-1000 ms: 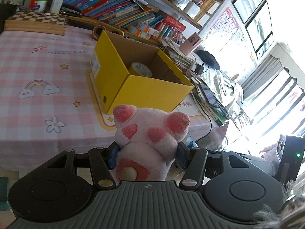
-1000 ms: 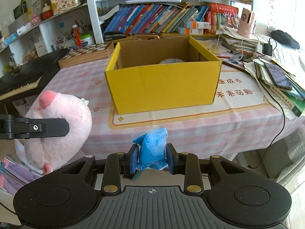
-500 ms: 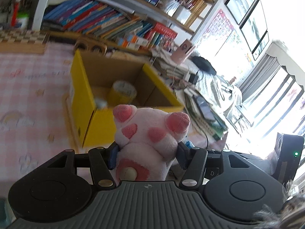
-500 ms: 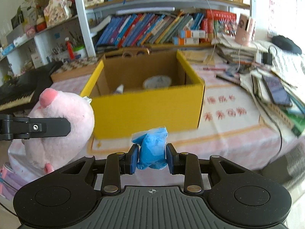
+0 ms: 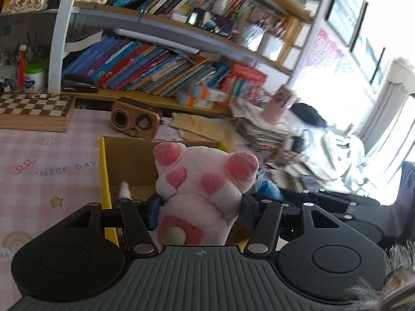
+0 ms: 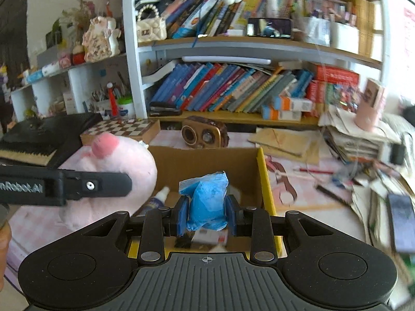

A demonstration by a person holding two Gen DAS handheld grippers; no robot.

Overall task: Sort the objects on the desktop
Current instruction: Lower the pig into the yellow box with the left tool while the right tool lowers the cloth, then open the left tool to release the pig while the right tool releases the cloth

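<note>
My left gripper (image 5: 199, 210) is shut on a pink plush toy (image 5: 202, 184) with red paw pads, held over the near side of the open yellow cardboard box (image 5: 103, 178). In the right wrist view that plush toy (image 6: 116, 160) hangs at the left beside the box (image 6: 264, 181). My right gripper (image 6: 206, 213) is shut on a crumpled blue plastic packet (image 6: 207, 202) above the box's opening. Inside the box lie a small white bottle (image 6: 159, 195) and a few other items, partly hidden by the grippers.
A wooden chessboard (image 5: 33, 111) and a brown retro speaker (image 5: 135, 121) stand behind the box on the pink checked tablecloth (image 5: 39, 176). Bookshelves (image 6: 233, 85) fill the back. Stacks of papers (image 6: 358, 140) and a phone (image 6: 402, 220) crowd the right side.
Both grippers have moved forward and up with their loads, from in front of the table edge to over the yellow box. The grips are unchanged.
</note>
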